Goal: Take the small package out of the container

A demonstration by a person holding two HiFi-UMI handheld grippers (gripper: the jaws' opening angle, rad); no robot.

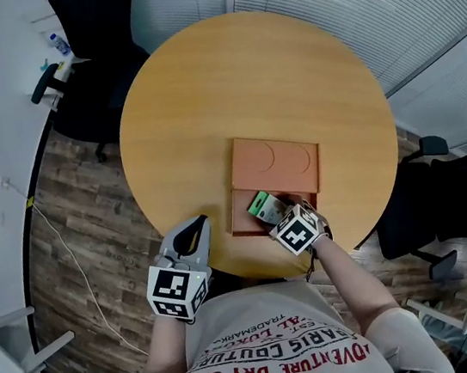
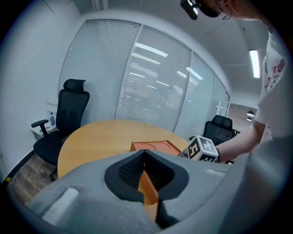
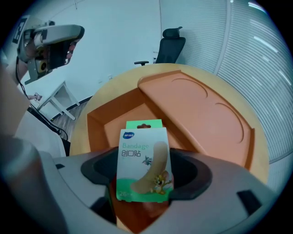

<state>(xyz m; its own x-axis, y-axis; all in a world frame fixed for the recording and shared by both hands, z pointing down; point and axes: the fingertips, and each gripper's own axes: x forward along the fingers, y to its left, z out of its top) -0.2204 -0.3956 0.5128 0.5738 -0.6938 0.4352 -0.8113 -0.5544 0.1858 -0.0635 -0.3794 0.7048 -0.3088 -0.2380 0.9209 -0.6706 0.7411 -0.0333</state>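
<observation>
Right gripper, clamped on the green-and-white cardboard bandage package, over the orange plastic container at the round table's near edge; left gripper closed, empty. Risk: the low-end grip may let the package pivot and drop back in.

Office mtg rm: round wooden table, black swivel chairs w/ armrests around it, glass partition walls w/ slatted blinds, wood-plank floor w/ white cable, ceiling strip light.

One round table, one orange container, one small package, one left hand-held gripper, one right hand-held gripper
</observation>
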